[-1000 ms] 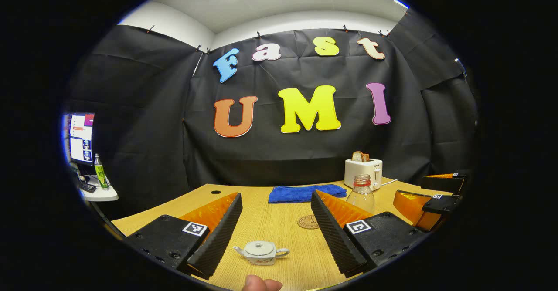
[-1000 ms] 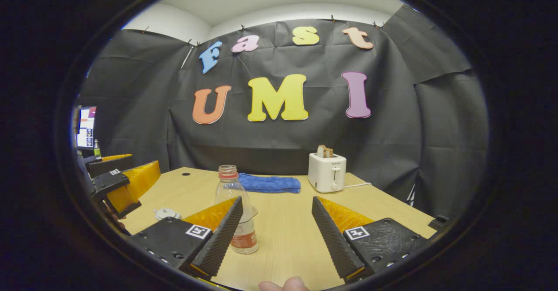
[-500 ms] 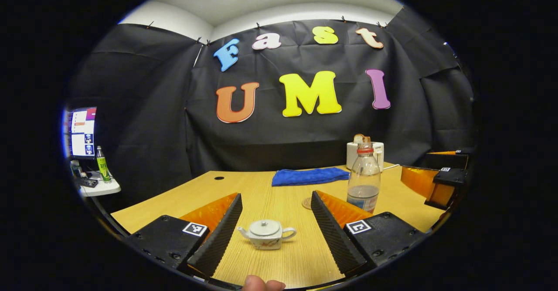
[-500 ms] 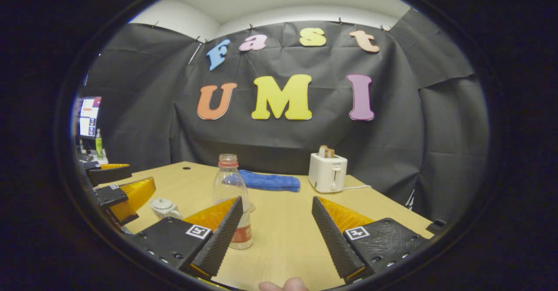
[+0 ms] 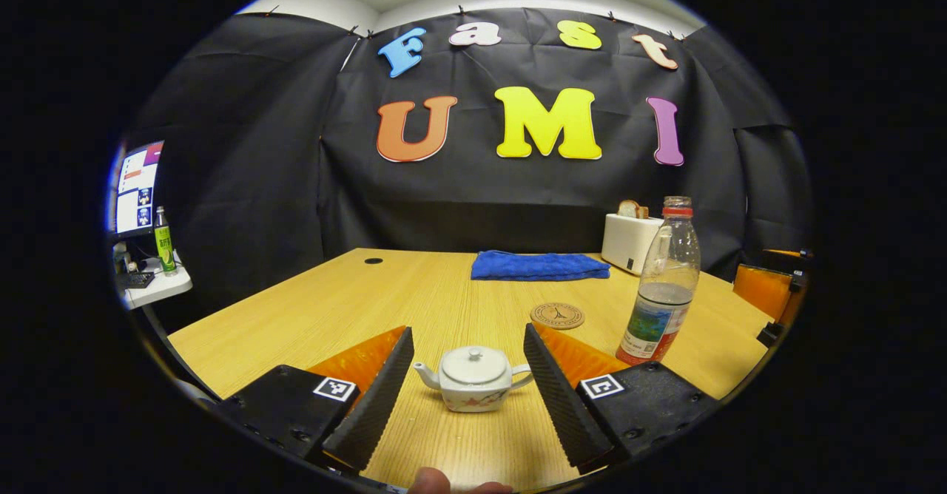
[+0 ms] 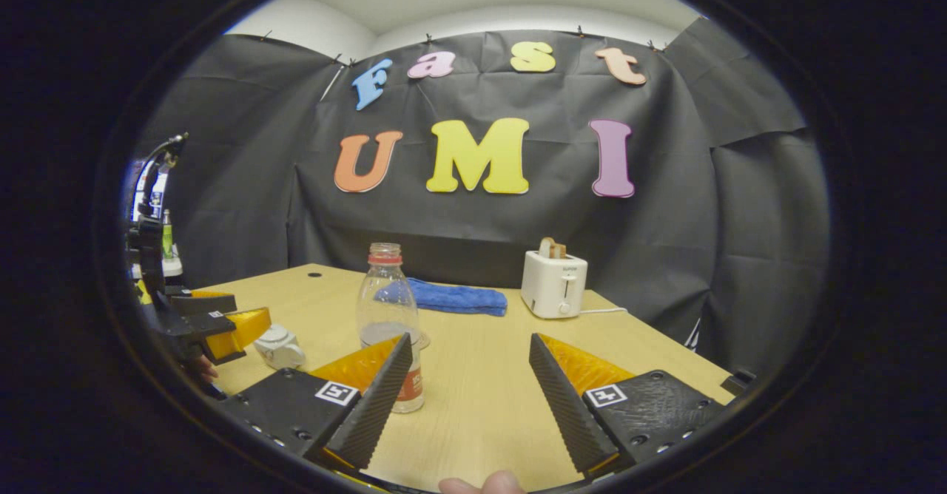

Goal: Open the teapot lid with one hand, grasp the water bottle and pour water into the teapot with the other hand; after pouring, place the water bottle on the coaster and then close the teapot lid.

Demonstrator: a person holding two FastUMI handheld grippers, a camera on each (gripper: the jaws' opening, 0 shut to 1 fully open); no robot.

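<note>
Left gripper view: the left gripper [image 5: 467, 390] has come down and fwd over the last sec. The teapot [image 5: 473, 379], which sat low and small in view a sec ago, now stands right btwn the two spread fingers, nothing touching it yet. Jaws wide apart, released, empty. Lid [image 5: 473, 365] still seated, small knob on top, so step one isn't done; looks like the approach to the lid is nearly lined up, just needs to close in on the knob. Teapot is a small white pot, spout to view-left, handle to view-right, faint reddish pattern low on the body, upright on the wooden table [image 5: 333, 309]. Water bottle [image 5: 661, 287] stands upright off to the right, no cap on, partly filled. Coaster [image 5: 557, 315] lies flat beyond the teapot, near the bottle, bare. Blue cloth [image 5: 540, 265] and toaster [image 5: 627, 241] at the far edge.

Right gripper view: the right gripper [image 6: 467, 398] has barely shifted, edging a bit toward the water bottle [image 6: 390, 331], which sits just past its left finger, not btwn the two. Fingers spread, gripping nothing. The left gripper [image 6: 214, 327] shows at far left, now lower and close by the teapot [image 6: 280, 347]. Bottle grab prob. comes after the lid lift.
</note>
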